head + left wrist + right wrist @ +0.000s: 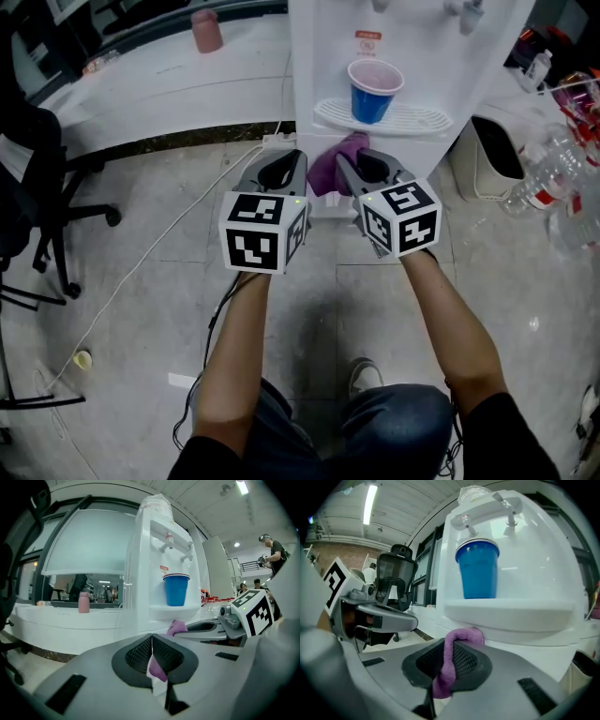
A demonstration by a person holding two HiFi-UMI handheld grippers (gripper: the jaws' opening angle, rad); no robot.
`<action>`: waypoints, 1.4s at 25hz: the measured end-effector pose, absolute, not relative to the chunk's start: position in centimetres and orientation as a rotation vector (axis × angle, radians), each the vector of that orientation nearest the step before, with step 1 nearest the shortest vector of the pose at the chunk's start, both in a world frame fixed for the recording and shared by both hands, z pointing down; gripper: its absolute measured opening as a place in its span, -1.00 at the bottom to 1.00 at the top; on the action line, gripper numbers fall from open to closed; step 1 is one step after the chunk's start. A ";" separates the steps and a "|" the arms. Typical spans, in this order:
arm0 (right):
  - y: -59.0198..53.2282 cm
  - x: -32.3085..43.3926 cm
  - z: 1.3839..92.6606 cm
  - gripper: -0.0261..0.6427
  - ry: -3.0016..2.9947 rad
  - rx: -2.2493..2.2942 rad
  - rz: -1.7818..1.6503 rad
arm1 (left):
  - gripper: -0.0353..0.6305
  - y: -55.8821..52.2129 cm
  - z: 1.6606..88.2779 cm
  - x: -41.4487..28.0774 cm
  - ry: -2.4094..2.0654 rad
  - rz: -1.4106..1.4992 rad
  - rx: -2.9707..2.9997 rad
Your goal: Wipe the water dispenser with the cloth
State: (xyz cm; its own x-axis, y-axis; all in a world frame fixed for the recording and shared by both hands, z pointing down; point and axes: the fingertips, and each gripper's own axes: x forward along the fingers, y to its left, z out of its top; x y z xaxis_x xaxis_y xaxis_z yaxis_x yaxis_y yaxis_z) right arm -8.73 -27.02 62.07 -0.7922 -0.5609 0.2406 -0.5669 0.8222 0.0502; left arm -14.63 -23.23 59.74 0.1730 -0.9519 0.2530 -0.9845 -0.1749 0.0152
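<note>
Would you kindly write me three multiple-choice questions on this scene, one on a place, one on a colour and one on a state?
1. Where does the blue plastic cup stand?
A. inside a sink
B. on the drip tray of the white water dispenser
C. on a wooden shelf

2. What colour is the soft cloth?
A. purple
B. green
C. yellow

3. How are the jaws of the right gripper?
A. wide apart and empty
B. shut on the cup
C. shut on the cloth

Answers:
1 B, the cup sits on the ribbed tray.
2 A, it is purple in every view.
3 C, the cloth is pinched between its jaws.

grey left gripper [289, 161], right gripper [354, 164]; black meshed fingers [138, 656]; black-white marker cubes [262, 232]; black sleeves [516, 436], blue jeans [389, 422].
</note>
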 end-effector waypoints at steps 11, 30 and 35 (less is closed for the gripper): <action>-30.0 -0.1 62.0 -0.83 -2.686 1.113 0.056 | -0.82 -24.6 60.0 -12.2 -1.847 0.291 2.326; -31.6 7.3 61.8 -0.83 -2.589 1.227 0.004 | -0.82 -24.7 62.8 -11.7 -1.818 0.320 2.306; -29.1 4.7 60.2 -0.83 -2.653 1.141 -0.063 | -0.82 -24.6 63.8 -12.3 -1.825 0.330 2.288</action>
